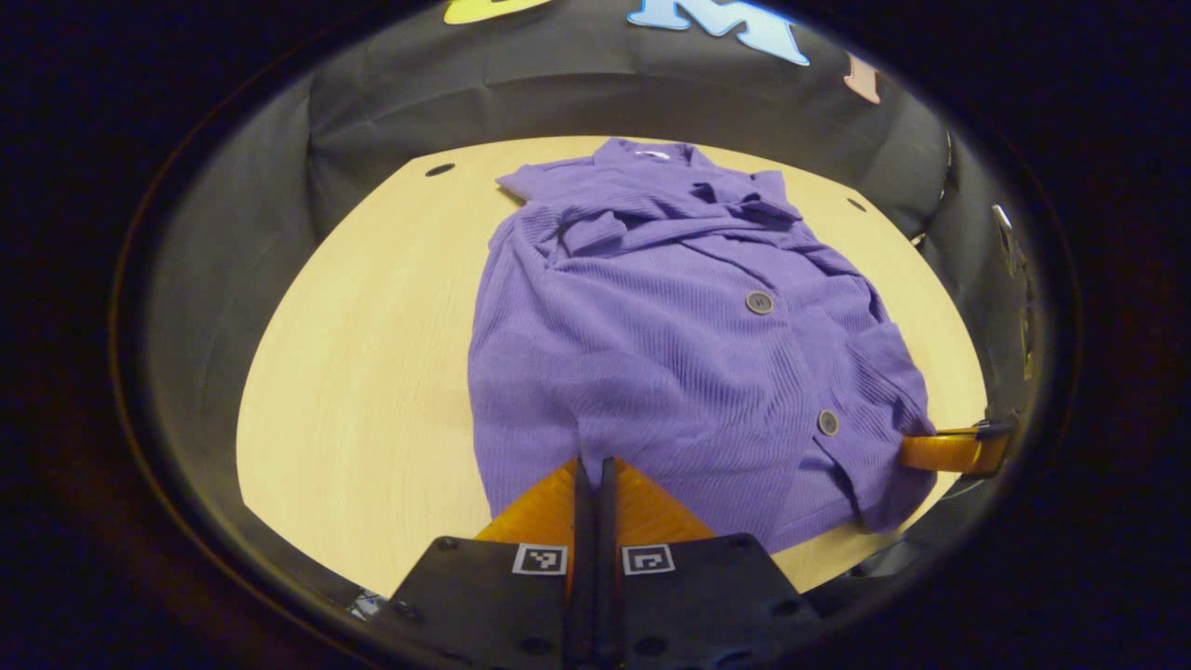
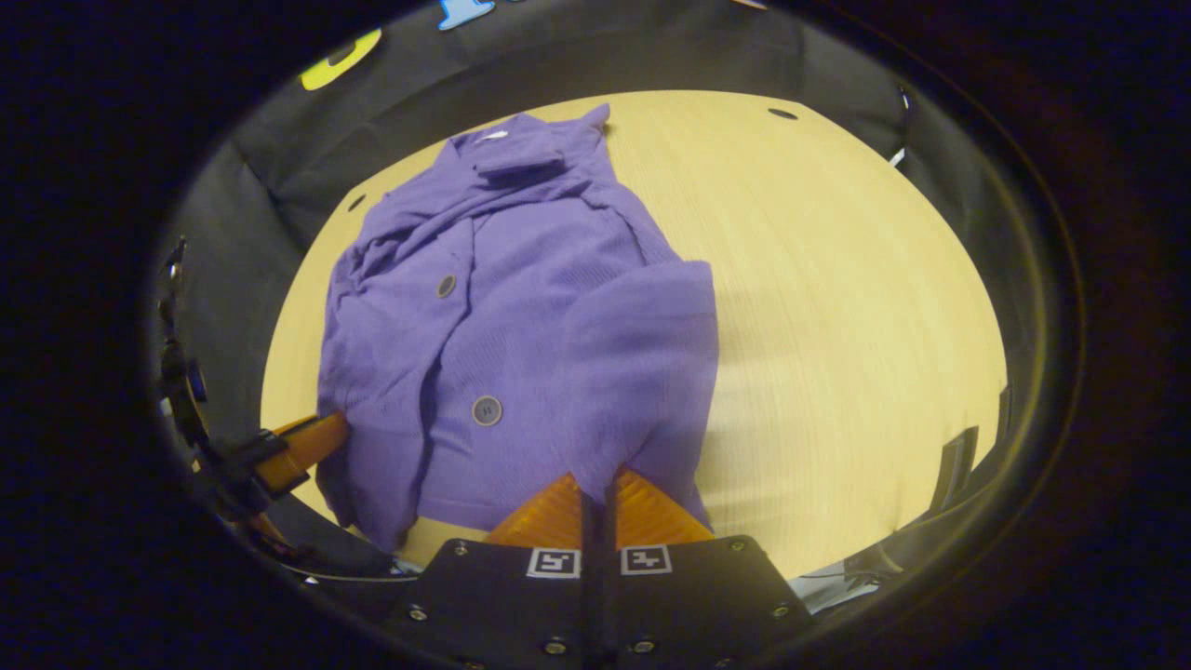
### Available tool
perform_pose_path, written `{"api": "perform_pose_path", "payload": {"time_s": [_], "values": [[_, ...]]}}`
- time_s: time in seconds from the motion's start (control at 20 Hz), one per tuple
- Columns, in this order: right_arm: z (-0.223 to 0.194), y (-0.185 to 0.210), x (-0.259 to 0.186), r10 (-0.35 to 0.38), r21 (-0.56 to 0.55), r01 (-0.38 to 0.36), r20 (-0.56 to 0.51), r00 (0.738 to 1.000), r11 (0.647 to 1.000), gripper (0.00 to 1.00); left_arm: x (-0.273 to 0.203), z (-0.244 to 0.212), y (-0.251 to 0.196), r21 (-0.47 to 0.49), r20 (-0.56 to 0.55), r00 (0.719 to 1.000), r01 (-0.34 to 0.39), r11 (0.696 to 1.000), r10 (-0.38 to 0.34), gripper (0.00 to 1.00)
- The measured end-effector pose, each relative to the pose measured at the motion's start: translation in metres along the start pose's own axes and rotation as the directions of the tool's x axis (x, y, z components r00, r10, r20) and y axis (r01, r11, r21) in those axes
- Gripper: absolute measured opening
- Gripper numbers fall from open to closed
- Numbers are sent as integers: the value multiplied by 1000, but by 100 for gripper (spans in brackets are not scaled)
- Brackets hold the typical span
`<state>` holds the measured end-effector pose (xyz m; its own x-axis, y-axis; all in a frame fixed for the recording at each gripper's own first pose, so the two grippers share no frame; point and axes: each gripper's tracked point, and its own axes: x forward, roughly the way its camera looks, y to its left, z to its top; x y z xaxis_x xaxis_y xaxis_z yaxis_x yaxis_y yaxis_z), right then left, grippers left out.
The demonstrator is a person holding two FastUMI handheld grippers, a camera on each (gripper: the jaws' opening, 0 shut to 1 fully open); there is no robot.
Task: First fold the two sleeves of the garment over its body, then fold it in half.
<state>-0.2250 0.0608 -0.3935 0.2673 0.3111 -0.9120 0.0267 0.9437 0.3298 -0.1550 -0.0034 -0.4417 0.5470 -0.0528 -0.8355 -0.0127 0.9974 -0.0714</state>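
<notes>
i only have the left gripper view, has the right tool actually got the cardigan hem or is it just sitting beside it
Observer: In the right gripper view the right tool has its fingers together and the hem of the purple cardigan runs into the tips, so it looks pinched.
Operator: is the cloth there raised at all
Observer: Yes. The fabric just above that tool bulges up as a flap, higher than the flat body beside it.
Operator: how does my left tool look from that side
Observer: The left tool meets the hem's other corner, low over the wooden table.
</notes>
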Motion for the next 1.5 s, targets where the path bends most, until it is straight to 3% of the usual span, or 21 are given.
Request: {"api": "perform_pose_path", "payload": {"time_s": [0.25,0.6,1.2,1.5], "values": [[52,19,-2,39,10,-40,81,996,999,1,0,38,-7,-14,62,998,15,1000,-15,7],[139,32,4,67,-25,-64,183,981,998,1,1,129,-5,-32,177,984,30,999,-24,7],[278,42,33,80,15,-89,308,948,996,1,64,267,3,-93,282,959,27,995,1,7],[357,52,58,98,19,-114,375,922,993,1,98,340,3,-69,350,937,22,997,3,7]]}}
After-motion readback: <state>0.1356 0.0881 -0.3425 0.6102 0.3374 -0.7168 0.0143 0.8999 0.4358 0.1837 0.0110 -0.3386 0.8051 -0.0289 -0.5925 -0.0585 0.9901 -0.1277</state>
